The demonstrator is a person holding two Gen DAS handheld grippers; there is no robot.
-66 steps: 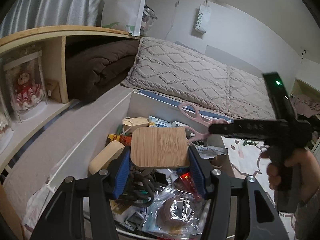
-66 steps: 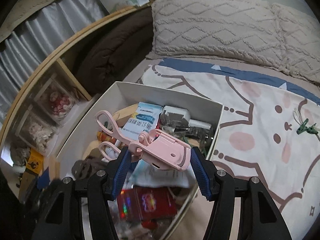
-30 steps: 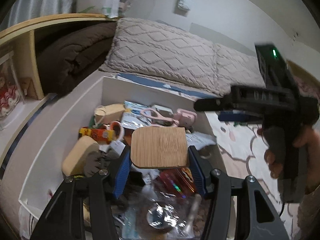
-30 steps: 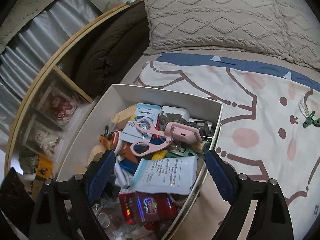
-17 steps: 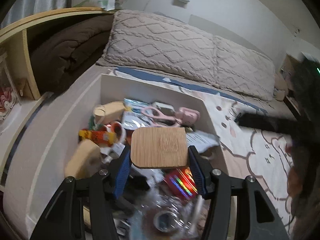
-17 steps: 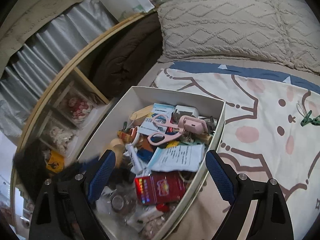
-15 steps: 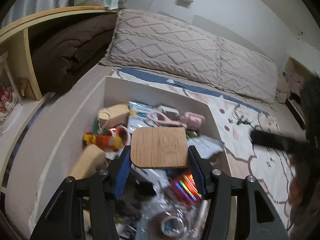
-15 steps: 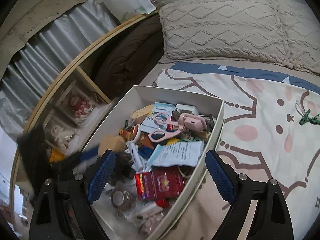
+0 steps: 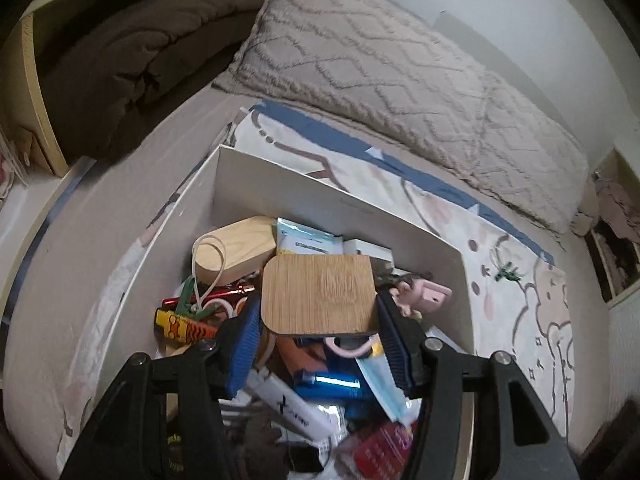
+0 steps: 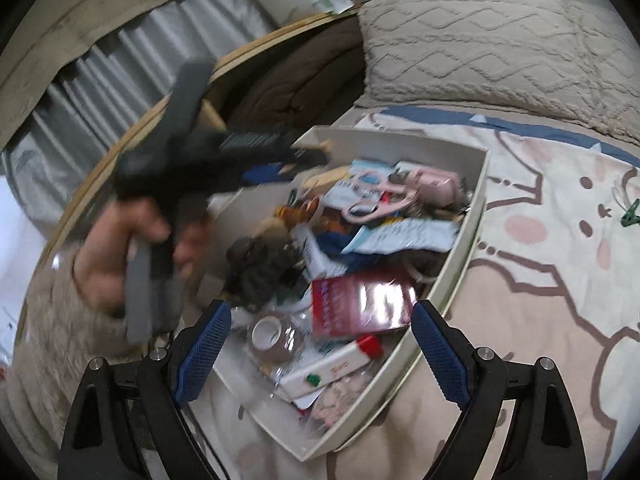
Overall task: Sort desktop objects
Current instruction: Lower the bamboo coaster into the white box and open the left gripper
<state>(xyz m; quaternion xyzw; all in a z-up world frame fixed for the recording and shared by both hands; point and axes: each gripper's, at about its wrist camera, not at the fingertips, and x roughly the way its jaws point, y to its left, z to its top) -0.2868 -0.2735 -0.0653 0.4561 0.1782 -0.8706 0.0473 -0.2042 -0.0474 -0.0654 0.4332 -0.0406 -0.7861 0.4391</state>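
Note:
My left gripper [image 9: 318, 320] is shut on a square wooden coaster [image 9: 318, 294], its blue pads pressing both side edges, held above a white box [image 9: 320, 176] full of small items. A pink eyelash curler [image 10: 436, 188] lies on the pile near the box's far end, also visible in the left wrist view as the curler [image 9: 428, 294] just right of the coaster. My right gripper [image 10: 320, 320] stands wide open over the near end of the box [image 10: 476, 200], with nothing between its fingers. In the right wrist view, a hand [image 10: 120, 240] holds the blurred left gripper at the box's left.
The box sits on a patterned bed sheet [image 10: 540, 280]. A green clip [image 10: 630, 214] lies on the sheet to the right. Knitted pillows [image 9: 400, 72] line the far side and a brown blanket [image 9: 132, 52] fills a wooden shelf. A red packet [image 10: 360, 300] and tape roll [image 10: 268, 334] lie inside.
The right gripper let go of the pink curler, which now lies in the box, and drew back open. The left gripper moved over the box, still holding the coaster, and entered the right view.

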